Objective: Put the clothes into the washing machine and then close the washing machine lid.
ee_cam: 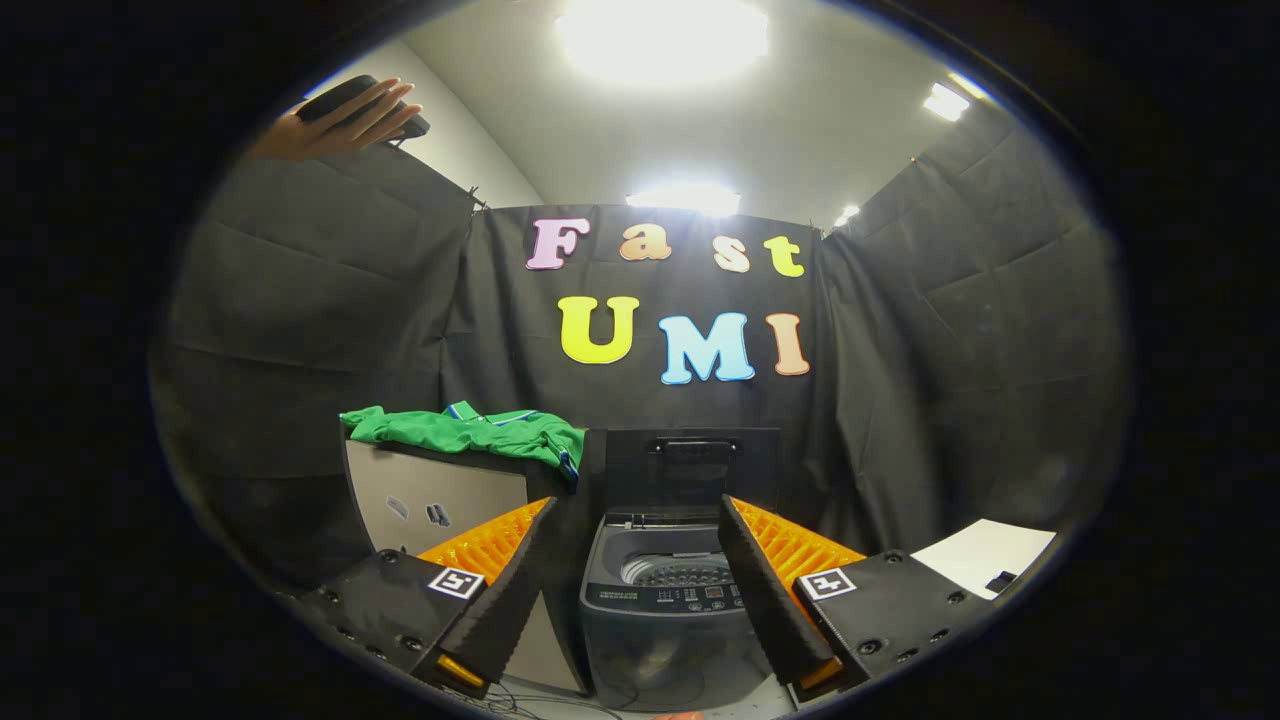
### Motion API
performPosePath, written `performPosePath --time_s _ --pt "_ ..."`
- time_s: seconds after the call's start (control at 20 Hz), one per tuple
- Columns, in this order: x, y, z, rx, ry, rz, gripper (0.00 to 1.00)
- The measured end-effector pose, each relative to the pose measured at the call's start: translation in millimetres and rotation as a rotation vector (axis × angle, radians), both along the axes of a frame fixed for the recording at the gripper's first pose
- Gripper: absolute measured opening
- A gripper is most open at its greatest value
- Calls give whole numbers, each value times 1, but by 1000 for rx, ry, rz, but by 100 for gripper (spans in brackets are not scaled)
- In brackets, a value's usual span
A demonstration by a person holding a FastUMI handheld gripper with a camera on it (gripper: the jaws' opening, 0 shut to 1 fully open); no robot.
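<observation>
Tool (636, 525) wide, holding nothing; washer (668, 590) between its fingers, lid (692, 470) up; green shirt (470, 432) on cabinet (440, 500) beside washer.

A grey cabinet (440, 505) stands at the left side of the booth, just beside the washing machine (665, 590). On its dark top lies a green garment (470, 432), crumpled, and one corner of it hangs down over the right edge, close to the raised lid (692, 470). The washing machine stands on the floor (640, 705), with some thin cables beside it.
</observation>
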State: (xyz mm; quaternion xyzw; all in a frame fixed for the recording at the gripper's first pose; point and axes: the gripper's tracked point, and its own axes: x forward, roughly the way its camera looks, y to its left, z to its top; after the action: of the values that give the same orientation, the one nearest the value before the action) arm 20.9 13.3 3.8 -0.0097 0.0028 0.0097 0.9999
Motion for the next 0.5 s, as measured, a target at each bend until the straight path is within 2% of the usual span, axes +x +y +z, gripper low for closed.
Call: performPosePath --time_s 0.3,0.5 --pt "13 3 4 -10 3 19 98" --pt "38 22 26 -14 5 88 98"
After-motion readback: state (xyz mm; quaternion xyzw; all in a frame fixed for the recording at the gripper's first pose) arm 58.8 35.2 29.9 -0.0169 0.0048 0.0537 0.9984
